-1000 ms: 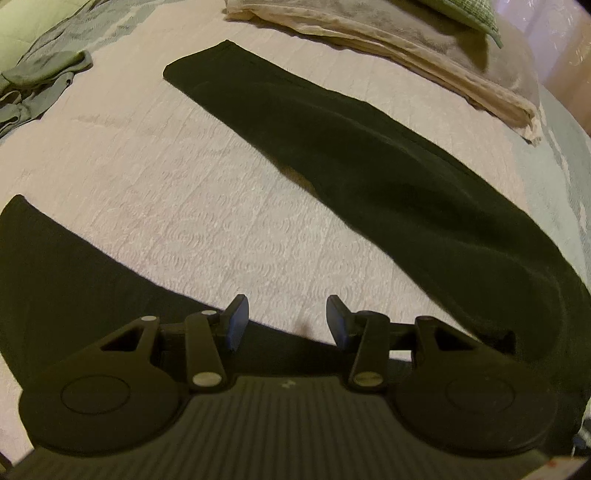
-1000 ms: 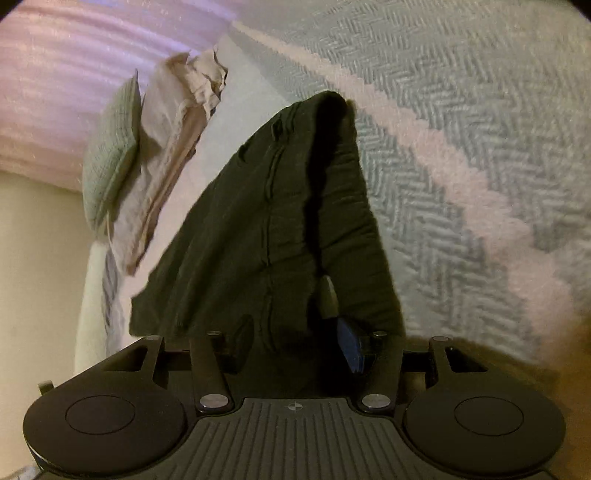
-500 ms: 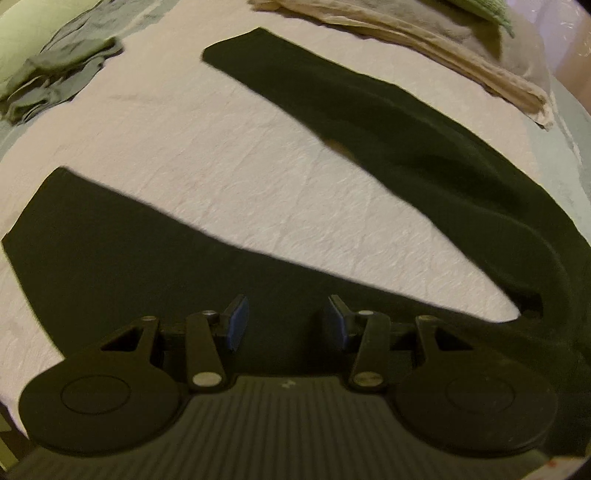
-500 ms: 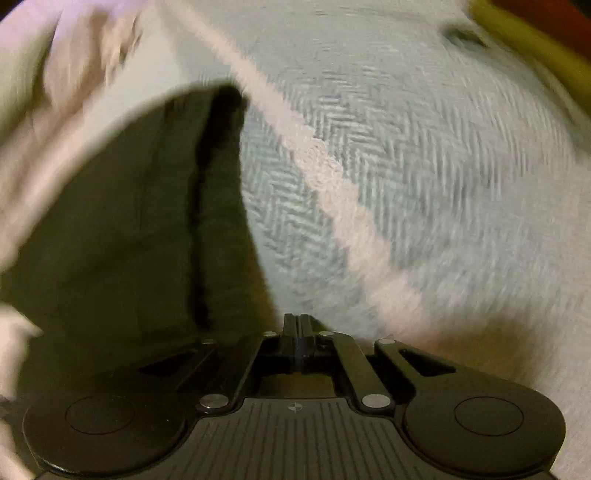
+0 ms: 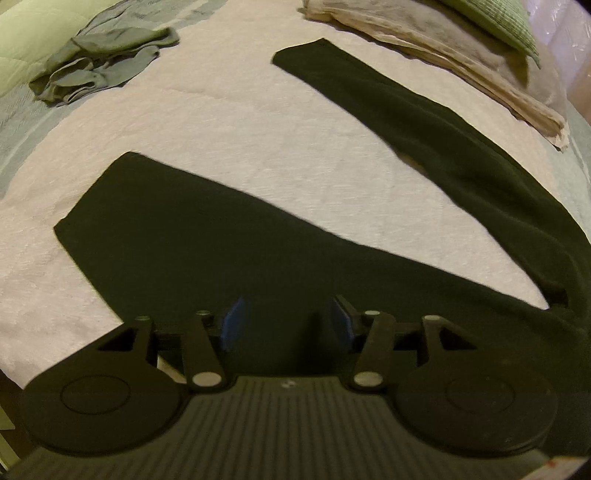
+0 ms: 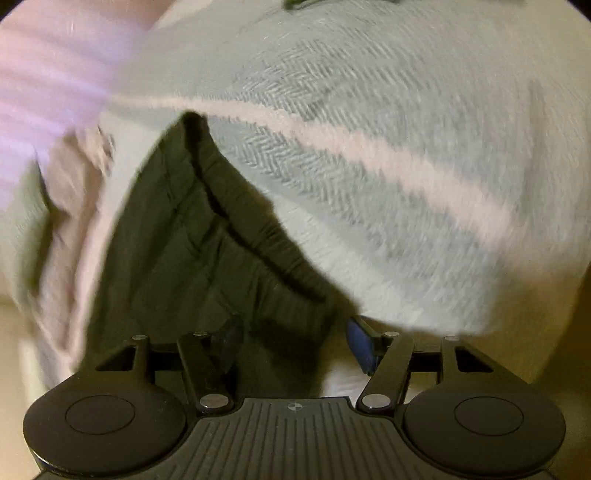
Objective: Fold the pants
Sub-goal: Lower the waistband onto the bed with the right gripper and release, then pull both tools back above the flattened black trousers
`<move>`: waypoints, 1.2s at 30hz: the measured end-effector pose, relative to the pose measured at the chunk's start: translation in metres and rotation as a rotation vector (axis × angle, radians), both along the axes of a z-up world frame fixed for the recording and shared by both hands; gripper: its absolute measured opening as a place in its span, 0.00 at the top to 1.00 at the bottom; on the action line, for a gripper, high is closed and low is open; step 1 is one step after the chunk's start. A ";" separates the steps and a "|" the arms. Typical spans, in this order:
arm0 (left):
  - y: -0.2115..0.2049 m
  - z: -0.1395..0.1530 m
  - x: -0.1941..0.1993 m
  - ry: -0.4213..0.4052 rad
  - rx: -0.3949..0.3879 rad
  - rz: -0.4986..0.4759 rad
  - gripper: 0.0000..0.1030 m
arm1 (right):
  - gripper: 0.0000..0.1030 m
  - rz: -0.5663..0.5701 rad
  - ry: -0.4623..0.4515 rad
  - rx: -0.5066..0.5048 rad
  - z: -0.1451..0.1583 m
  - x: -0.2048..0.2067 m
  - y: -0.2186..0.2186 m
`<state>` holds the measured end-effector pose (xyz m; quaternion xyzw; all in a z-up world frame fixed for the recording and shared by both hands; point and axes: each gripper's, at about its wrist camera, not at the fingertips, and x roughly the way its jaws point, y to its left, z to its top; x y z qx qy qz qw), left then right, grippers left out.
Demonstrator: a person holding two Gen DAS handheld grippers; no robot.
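Bed (image 5: 258,122), black pants (image 5: 207,243) spread flat

The pants (image 5: 229,240) are soft, matt black cloth with a ribbed waistband (image 6: 258,229). The bed's cream cover (image 5: 258,140) looks textured, its grey blanket (image 6: 369,122) a fuzzy herringbone weave. Both grippers are matt black plastic with blue pads (image 5: 232,325) and shiny metal pins.

The pants (image 5: 207,251) are plain black on a pale pink bedspread (image 5: 229,122) with a faint swirled texture. The blanket (image 6: 369,122) is grey-green herringbone crossed by a pink stripe (blurred). Crumpled cloth (image 5: 99,66) is grey-green; the pillow (image 5: 495,26) green checked; the pads (image 5: 232,325) blue.
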<state>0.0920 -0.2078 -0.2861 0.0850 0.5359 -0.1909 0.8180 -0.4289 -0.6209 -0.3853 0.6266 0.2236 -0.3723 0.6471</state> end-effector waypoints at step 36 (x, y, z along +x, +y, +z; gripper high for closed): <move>0.070 0.068 -0.055 -0.002 0.149 -0.267 0.47 | 0.63 0.655 0.507 -0.279 0.158 0.132 0.198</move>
